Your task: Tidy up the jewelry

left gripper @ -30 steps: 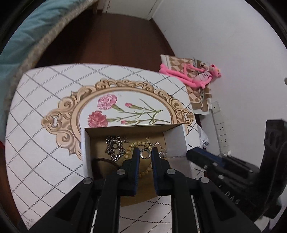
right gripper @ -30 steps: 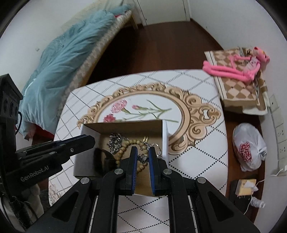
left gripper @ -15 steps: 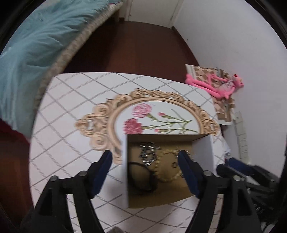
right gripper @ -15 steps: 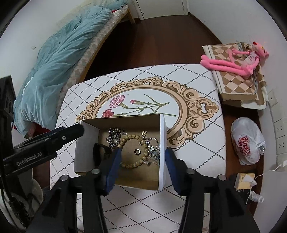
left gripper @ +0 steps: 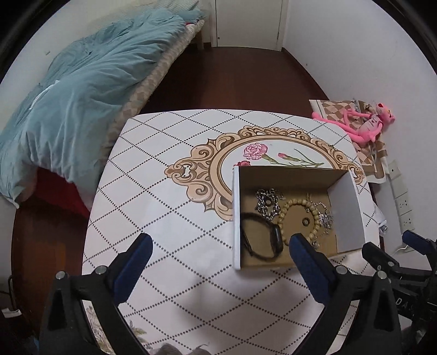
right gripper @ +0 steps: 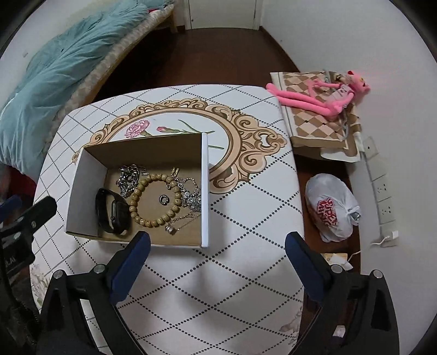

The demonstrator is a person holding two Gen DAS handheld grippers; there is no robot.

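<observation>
We're looking down on a dark reddish-brown wooden floor [left gripper: 240,79] running to plain white walls [left gripper: 355,49] and a white door [left gripper: 247,23] at the far end. On our left sits a bed under a rumpled teal duvet [left gripper: 68,90], its mattress edge patterned beige. In the middle stands the counter in a white diamond-dotted cloth with an ornate tan floral medallion [left gripper: 169,218]. Along the right wall we spot a white power strip [right gripper: 381,188] and a knotted white plastic bag with red print [right gripper: 330,210].
</observation>
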